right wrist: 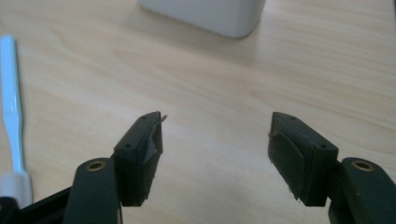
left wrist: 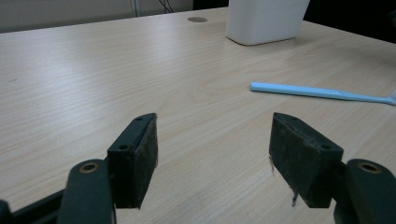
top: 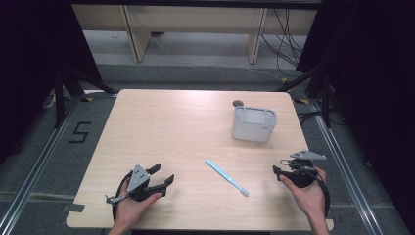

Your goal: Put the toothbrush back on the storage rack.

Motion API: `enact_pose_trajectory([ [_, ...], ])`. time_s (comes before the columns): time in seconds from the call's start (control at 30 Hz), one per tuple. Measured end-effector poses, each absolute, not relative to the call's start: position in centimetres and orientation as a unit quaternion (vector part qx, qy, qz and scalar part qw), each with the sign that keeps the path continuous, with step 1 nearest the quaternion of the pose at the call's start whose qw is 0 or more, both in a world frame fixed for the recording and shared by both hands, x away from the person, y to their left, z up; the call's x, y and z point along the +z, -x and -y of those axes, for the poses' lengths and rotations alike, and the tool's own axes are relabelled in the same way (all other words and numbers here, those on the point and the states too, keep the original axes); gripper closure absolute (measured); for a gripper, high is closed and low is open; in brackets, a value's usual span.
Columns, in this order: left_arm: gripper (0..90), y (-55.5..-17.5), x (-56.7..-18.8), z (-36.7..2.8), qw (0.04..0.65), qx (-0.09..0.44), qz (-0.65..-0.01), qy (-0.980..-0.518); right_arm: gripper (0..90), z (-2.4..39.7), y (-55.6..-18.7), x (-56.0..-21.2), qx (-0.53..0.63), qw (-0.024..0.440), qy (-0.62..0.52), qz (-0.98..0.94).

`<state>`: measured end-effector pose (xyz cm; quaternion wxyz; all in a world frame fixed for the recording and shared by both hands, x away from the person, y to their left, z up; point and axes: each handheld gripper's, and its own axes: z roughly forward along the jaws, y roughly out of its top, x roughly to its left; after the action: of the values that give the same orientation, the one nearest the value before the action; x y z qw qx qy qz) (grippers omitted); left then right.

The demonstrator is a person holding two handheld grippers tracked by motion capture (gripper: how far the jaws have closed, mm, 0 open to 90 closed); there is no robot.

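a rectangular table (top: 161, 127) of pale wood-grain laminate with rounded corners, standing on grey carpeted floor (top: 29, 161). lying flat near the front centre, a slim light-blue plastic toothbrush (top: 226, 177), set diagonally with the white bristle head toward the near right. same toothbrush seen low across the surface in the left gripper view (left wrist: 322, 93) and along the left edge in the right gripper view (right wrist: 13, 116). toward the far right, upright, a white rounded-rectangular plastic container (top: 253, 124) with an open top, well apart from the toothbrush. just behind the container, a small round dark disc (top: 238, 103) set flush in the tabletop. elsewhere bare wood grain.
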<state>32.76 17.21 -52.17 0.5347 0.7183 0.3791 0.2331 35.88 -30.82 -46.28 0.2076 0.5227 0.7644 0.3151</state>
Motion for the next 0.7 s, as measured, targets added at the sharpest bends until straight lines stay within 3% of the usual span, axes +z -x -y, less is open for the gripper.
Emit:
enact_pose_trajectory([
  [0.33, 32.3, -32.8, -52.2, -17.1, 0.537, 0.233, -0.373, -0.72, 46.9, 28.7, -36.2, -45.3, 0.272, 0.174, -0.483, -0.814],
  [0.53, 32.4, -32.7, -52.2, -17.2, 0.534, 0.234, -0.376, -0.721, 47.3, 27.9, -37.0, -44.6, 0.24, 0.17, -0.452, -0.842],
  [0.7, 32.6, -32.8, -52.2, -17.1, 0.535, 0.231, -0.376, -0.72, 47.3, 26.9, -37.9, -44.3, 0.18, 0.121, -0.429, -0.877],
])
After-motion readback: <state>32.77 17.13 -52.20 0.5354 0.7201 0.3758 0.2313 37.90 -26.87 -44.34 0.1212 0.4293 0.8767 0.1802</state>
